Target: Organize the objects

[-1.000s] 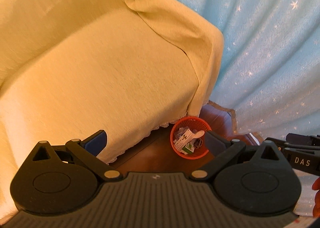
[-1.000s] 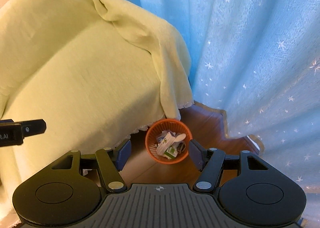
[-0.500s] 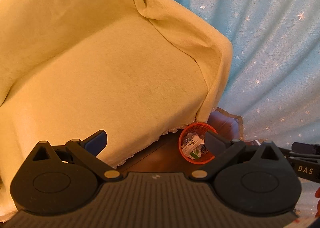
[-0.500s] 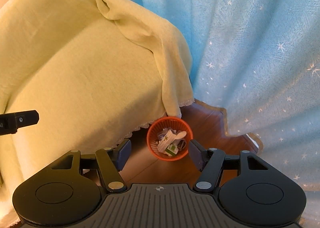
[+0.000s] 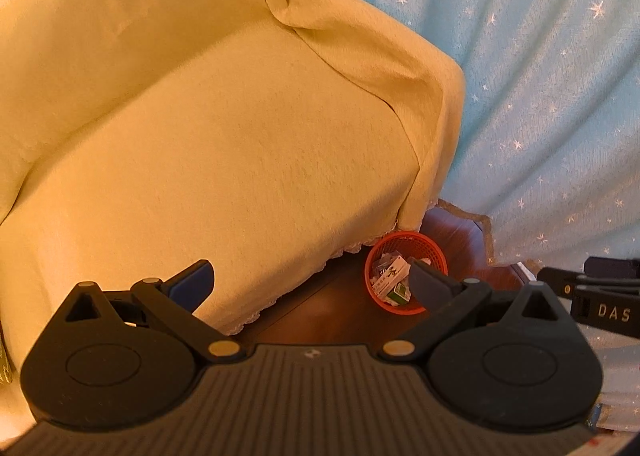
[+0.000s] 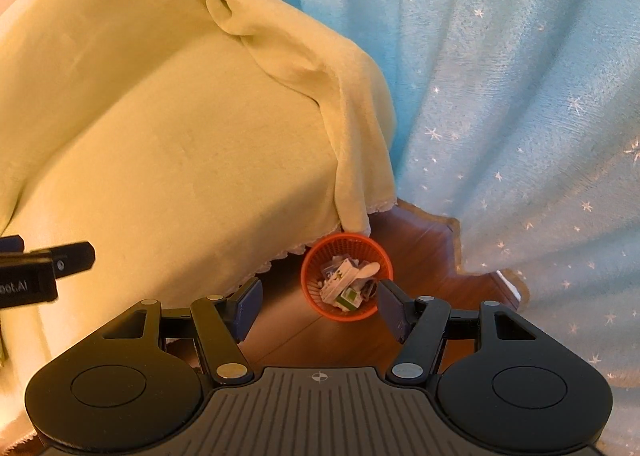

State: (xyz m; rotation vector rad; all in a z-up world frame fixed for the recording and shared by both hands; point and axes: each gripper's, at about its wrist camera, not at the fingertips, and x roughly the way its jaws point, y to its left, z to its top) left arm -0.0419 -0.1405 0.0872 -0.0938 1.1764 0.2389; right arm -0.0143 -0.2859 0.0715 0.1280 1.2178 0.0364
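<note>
The orange basket [image 6: 346,277], full of small packets and a white spoon [image 6: 366,271], stands on the wood floor just beside the draped sofa [image 6: 168,160]. My left gripper [image 5: 310,282] and right gripper [image 6: 320,306] hang high above, both wide and empty. A blind descent risks tipping the light basket or snagging the cloth hem.

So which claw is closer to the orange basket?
Right, probably. The right claw hangs open almost straight over the orange basket; the left claw hangs open off to one side.
</note>
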